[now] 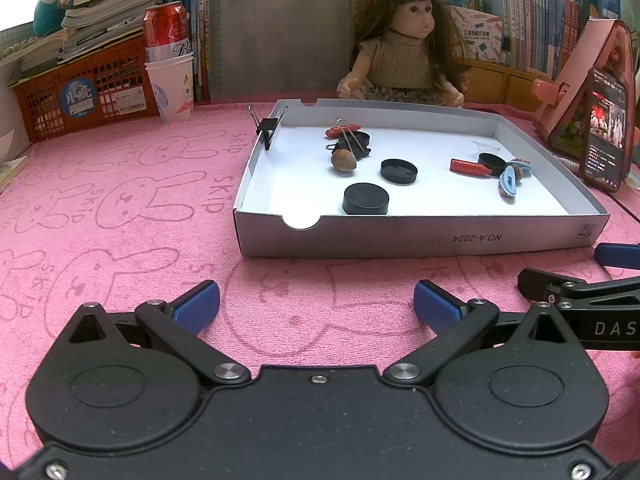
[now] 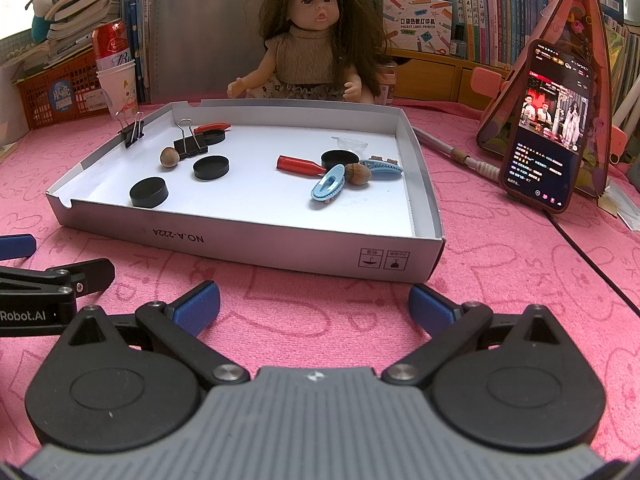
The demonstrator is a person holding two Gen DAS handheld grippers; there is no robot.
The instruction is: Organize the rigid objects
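Note:
A shallow white cardboard tray (image 1: 440, 236) (image 2: 256, 240) lies on the pink cloth ahead of both grippers. Inside it are black round caps (image 1: 365, 199) (image 2: 148, 192), red crayons (image 1: 470, 167) (image 2: 300, 164), hazelnuts (image 1: 343, 160) (image 2: 357, 173), blue hair clips (image 1: 508, 181) (image 2: 328, 188) and a black binder clip (image 2: 190, 146). Another binder clip (image 1: 267, 128) (image 2: 132, 132) grips the tray's left wall. My left gripper (image 1: 316, 308) is open and holds nothing, short of the tray's front wall. My right gripper (image 2: 314, 306) is open too, beside the left one.
A doll (image 1: 404, 60) (image 2: 312, 40) sits behind the tray. A phone (image 2: 548, 128) leans on a pink stand at the right. An orange basket (image 1: 80, 92), a red can (image 1: 166, 28) in a paper cup (image 1: 172, 88) and books stand at the back left.

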